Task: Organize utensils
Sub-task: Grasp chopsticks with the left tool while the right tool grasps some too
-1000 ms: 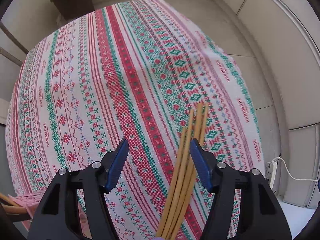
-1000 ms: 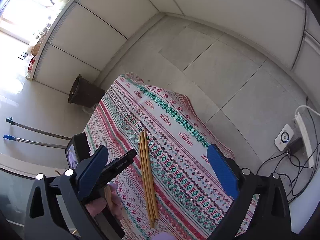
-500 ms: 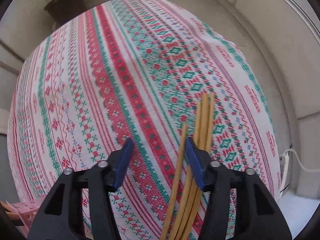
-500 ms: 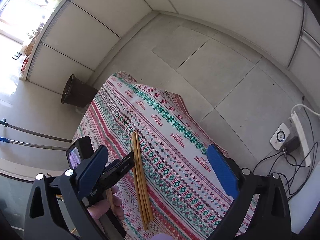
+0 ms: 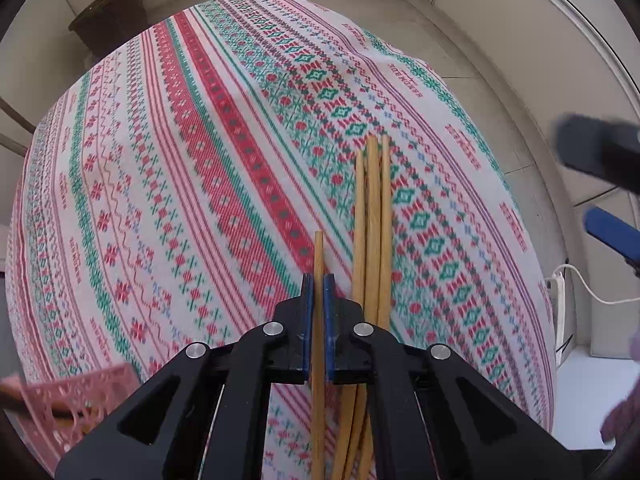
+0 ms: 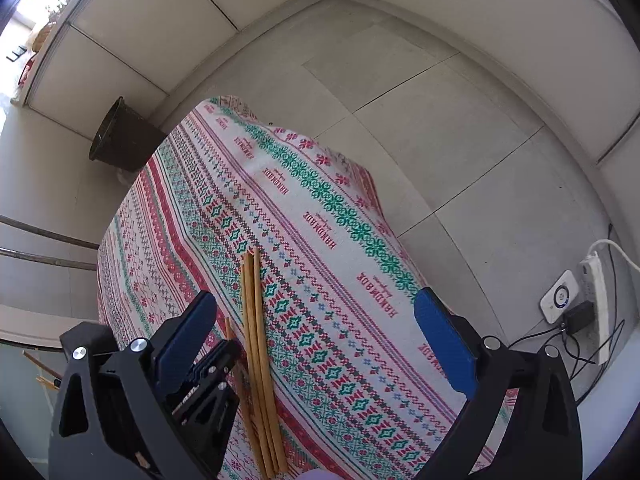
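Now, going from left to right, I first see the pink basket (image 5: 60,404) at the lower left edge of the left wrist view, with some wooden sticks in it, though it is blurred and I cannot count them; I judge it is where the utensils go, so a part of the sorting seems done. Next comes my left gripper (image 5: 319,292): its blue pads are shut on a single chopstick (image 5: 319,256), which runs straight between the jaws, and its tip sticks out ahead of them over the patterned tablecloth (image 5: 180,160). Just to the right of this gripper lies the bundle of chopsticks (image 5: 374,216), three or four of them, side by side and touching, flat on the cloth; they pass beside the right finger, not between the pads. These are what is left, so I think the task is somewhere in the middle: one stick is taken, the others wait. Further right, my right gripper (image 6: 316,332) has its jaws wide apart and holds nothing; in its own view the bundle lies on the cloth between its fingers, nearer to the left one, and no pad touches it. I cannot tell if the held chopstick is already off the cloth.
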`<state>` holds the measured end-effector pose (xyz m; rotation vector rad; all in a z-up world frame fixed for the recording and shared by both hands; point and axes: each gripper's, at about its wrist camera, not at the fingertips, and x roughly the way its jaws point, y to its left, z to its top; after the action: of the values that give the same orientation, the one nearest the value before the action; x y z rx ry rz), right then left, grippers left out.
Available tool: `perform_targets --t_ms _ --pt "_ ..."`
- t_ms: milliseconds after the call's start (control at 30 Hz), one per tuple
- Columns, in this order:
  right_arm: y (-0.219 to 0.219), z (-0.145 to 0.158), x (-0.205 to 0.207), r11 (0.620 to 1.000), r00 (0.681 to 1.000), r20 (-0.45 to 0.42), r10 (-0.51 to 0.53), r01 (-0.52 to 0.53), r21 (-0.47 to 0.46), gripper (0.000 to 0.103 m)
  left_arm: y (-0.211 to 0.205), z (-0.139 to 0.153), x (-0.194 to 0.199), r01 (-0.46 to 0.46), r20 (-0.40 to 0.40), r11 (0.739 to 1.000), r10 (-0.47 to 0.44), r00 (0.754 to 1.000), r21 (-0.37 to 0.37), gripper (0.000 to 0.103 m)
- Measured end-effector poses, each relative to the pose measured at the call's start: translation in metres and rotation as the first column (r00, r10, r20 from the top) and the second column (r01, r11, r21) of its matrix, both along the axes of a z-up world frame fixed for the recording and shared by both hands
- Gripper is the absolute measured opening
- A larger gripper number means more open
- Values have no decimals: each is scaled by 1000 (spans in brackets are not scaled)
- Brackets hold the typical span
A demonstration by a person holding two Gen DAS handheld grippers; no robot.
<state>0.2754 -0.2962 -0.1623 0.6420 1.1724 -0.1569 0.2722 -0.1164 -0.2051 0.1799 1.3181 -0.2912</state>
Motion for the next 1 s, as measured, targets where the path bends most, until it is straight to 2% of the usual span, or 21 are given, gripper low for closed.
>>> perform_targets --t_ms 100,233,300,400,533,633,900,967,1000 --pt "12 -11 12 1000 1000 -19 21 -21 -9 96 7 10 -27 2 -1 1000 -2 1000 -16 4" --pt "25 -25 31 995 998 -46 47 -51 -86 92 15 27 -68 43 24 999 -43 999 -23 4" --pt "28 -35 40 993 996 -76 49 -57 -103 78 23 34 -83 55 38 998 -53 998 -32 4" --pt "31 -48 47 992 993 -104 52 -64 -113 71 31 47 -99 71 56 997 -69 996 -43 4" --pt "37 -51 53 990 994 -96 50 -61 -123 71 28 61 -109 79 65 996 -75 995 -52 4" --pt "44 -52 57 986 993 -101 57 -72 -149 71 25 66 -103 82 66 995 -79 995 -52 4" --pt "68 -55 61 937 988 -112 104 -136 -323 71 21 70 -97 80 74 995 -76 994 -52 4" --pt "77 -56 59 912 987 -99 130 -158 -378 68 23 70 -94 76 79 996 -72 994 -54 4" --pt "78 -56 58 912 987 -88 132 -156 -379 65 23 71 -93 75 83 996 -70 994 -55 4"
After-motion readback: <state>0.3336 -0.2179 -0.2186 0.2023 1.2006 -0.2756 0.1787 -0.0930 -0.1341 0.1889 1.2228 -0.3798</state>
